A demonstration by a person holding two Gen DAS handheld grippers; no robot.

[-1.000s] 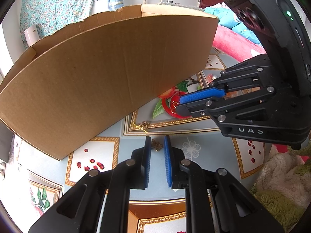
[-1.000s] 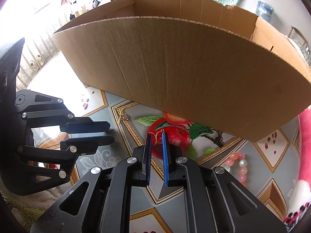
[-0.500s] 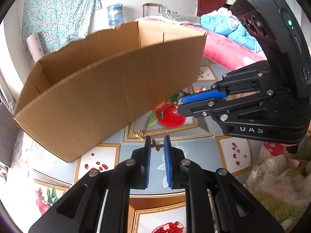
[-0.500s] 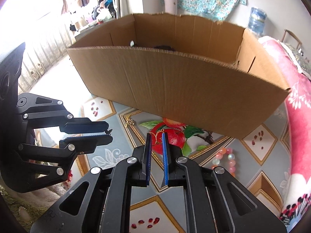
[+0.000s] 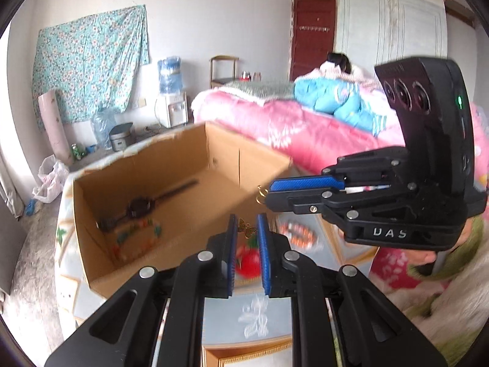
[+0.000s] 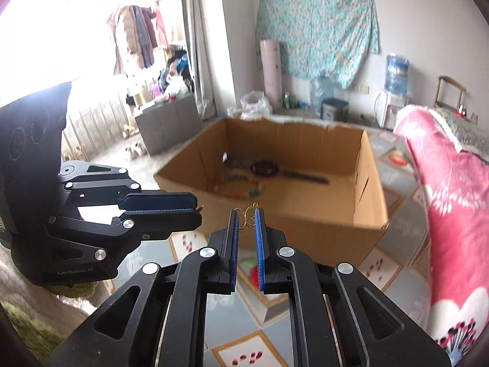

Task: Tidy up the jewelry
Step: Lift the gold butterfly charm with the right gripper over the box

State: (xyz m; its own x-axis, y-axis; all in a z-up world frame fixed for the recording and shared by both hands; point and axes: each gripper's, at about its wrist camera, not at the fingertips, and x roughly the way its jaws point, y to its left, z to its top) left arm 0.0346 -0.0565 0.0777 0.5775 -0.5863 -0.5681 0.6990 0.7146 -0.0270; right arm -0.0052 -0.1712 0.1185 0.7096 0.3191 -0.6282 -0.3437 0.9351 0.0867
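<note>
Beyond both grippers the open brown cardboard box sits on the worktop, other pieces already lying inside. The left gripper pinches a small gold butterfly charm; the right gripper pinches a thin gold wire earring. Both look feather-light, bendable and slippery, best held by their flat bodies. Both grippers tilt downward toward the box.

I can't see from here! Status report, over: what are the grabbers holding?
Left hand-held gripper shut on butterfly charm. Right hand-held gripper shut on gold wire piece. Cardboard box open ahead; nothing in the way.
</note>
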